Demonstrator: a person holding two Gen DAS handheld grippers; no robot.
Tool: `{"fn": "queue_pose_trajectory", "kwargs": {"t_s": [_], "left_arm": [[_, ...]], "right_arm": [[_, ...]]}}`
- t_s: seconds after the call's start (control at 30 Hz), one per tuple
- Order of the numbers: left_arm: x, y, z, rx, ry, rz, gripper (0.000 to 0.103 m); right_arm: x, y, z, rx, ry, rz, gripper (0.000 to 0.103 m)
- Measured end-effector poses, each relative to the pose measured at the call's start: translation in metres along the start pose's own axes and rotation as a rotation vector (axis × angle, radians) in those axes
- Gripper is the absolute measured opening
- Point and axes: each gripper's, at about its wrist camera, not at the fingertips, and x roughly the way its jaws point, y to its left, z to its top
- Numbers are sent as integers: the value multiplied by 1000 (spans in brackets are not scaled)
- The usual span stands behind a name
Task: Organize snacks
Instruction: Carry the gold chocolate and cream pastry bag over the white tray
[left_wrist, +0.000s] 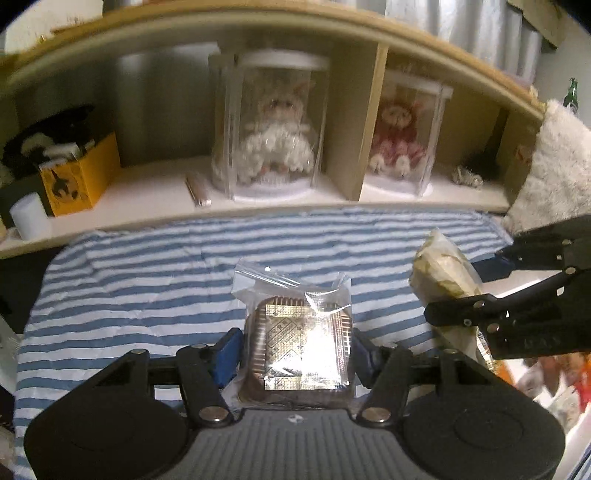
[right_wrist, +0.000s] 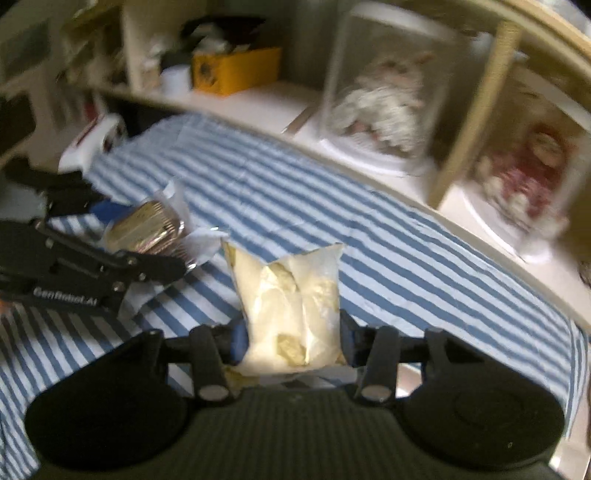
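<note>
My left gripper (left_wrist: 295, 354) is shut on a clear-wrapped brown cookie pack (left_wrist: 299, 350) with a shiny sachet on it, held above the blue-and-white striped cloth (left_wrist: 147, 280). My right gripper (right_wrist: 291, 332) is shut on a pale cream snack bag (right_wrist: 291, 299), also held over the cloth (right_wrist: 406, 266). In the left wrist view the right gripper (left_wrist: 491, 291) and its cream bag (left_wrist: 443, 273) show at the right. In the right wrist view the left gripper (right_wrist: 144, 240) and its cookie pack (right_wrist: 147, 225) show at the left.
A wooden shelf unit (left_wrist: 354, 122) runs along the back, holding two dolls in clear cases (left_wrist: 273, 129), a yellow box (left_wrist: 77, 177) and a white cylinder (left_wrist: 27, 216). A fluffy white cushion (left_wrist: 557, 166) lies at the right. A white box (right_wrist: 92, 140) sits at the cloth's far left.
</note>
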Motion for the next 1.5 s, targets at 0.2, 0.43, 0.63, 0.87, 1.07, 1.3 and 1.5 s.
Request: {"fn": "queue_pose_trajectory", "kwargs": {"t_s": [0.2,0.43,0.63,0.87,1.07,1.3,1.5], "left_arm": [[-32,-20,-1,-47,-19,0,62],[-60,-40,-10,-95,-26,-3,62],[-88,-60,-11,-114,-84,-12,62],[-109,-88,-13,-108,-137,-47,62],[-116,-105,-14,-111,-179,-68,62],[-111,-117,-11,-126,-202,-74,62],[-89,-135,-2,-136,-178,-110,62]], "right_arm": [[-43,-9,-13,120,-69,-32,54],[-96,-13,-36,202,-144,-48,54],[-131,-22,-63,274,-207,-61,54],[-157,-33,-96,337,-259,-98,54],[-174,-50,-126,387,-307,-137,54],[-184,-73,-150,425,-348,-169,54],[-188,-91,-161,449,-365,-177,54]]}}
